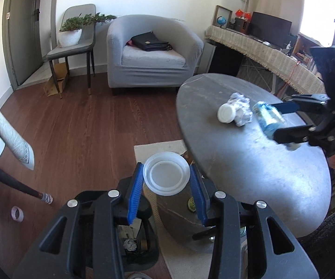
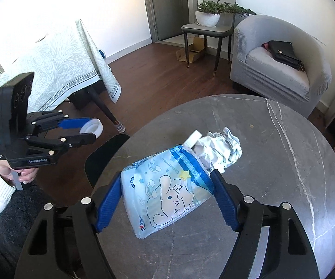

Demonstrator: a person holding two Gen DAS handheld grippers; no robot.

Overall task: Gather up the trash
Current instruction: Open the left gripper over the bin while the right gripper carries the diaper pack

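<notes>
My left gripper (image 1: 166, 176) is shut on a white plastic cup (image 1: 166, 176), held off the table's left edge above the floor and a black bin (image 1: 141, 251); it also shows in the right wrist view (image 2: 92, 130). My right gripper (image 2: 167, 197) is shut on a light blue tissue packet (image 2: 167, 195) with a cartoon print, over the round grey table (image 2: 272, 186). In the left wrist view that gripper (image 1: 276, 122) holds the packet (image 1: 268, 116). A crumpled white paper (image 2: 221, 150) and a small white bottle (image 1: 226, 114) lie on the table just beyond.
A grey armchair (image 1: 151, 53) with a black bag stands behind. A chair with a potted plant (image 1: 74, 32) is by the door. A cloth-covered table (image 2: 51, 62) is at the left. A tape roll (image 1: 17, 213) lies on the wood floor. A desk (image 1: 260, 51) lines the right wall.
</notes>
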